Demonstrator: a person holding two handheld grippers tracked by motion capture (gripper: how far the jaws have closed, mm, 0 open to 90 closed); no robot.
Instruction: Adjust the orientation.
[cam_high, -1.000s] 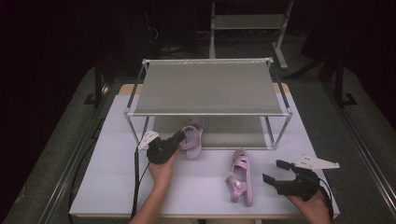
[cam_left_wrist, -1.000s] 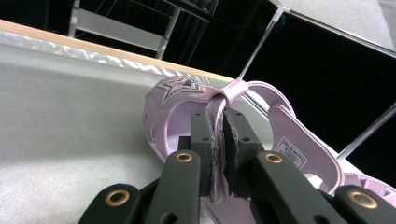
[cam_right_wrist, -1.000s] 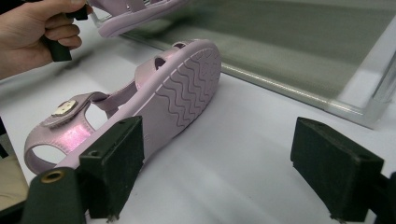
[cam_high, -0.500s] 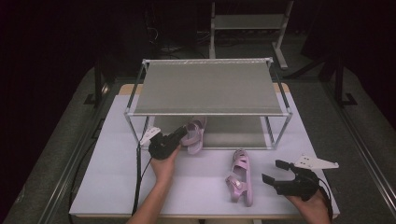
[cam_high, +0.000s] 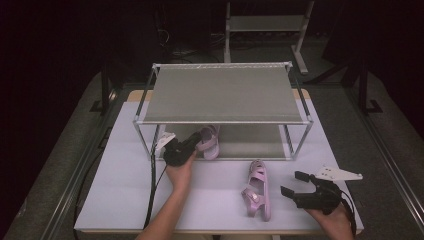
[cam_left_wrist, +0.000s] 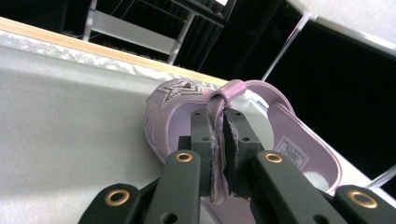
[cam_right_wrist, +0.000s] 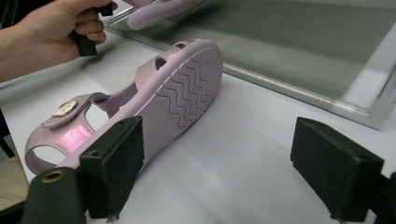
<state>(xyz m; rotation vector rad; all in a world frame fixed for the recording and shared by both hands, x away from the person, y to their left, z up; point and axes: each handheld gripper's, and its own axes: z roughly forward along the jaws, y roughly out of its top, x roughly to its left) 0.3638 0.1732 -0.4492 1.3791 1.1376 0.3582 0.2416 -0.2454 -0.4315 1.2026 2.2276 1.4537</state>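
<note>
A pink sandal with a glittery star hangs at the front edge of the rack's lower shelf. My left gripper is shut on its thin strap, both pads pressed against it. The second pink sandal lies on its side on the white table. In the right gripper view, that sandal's wavy sole faces me. My right gripper stands open just right of it, nothing between its jaws.
The two-tier metal rack stands across the back half of the table; its front posts flank the lower shelf. A cable trails from the left gripper to the near edge. A person's hand holds the left gripper.
The left gripper has carried its sandal slightly farther in toward the rack's lower shelf. The right gripper and the sandal on the table have stayed put.
</note>
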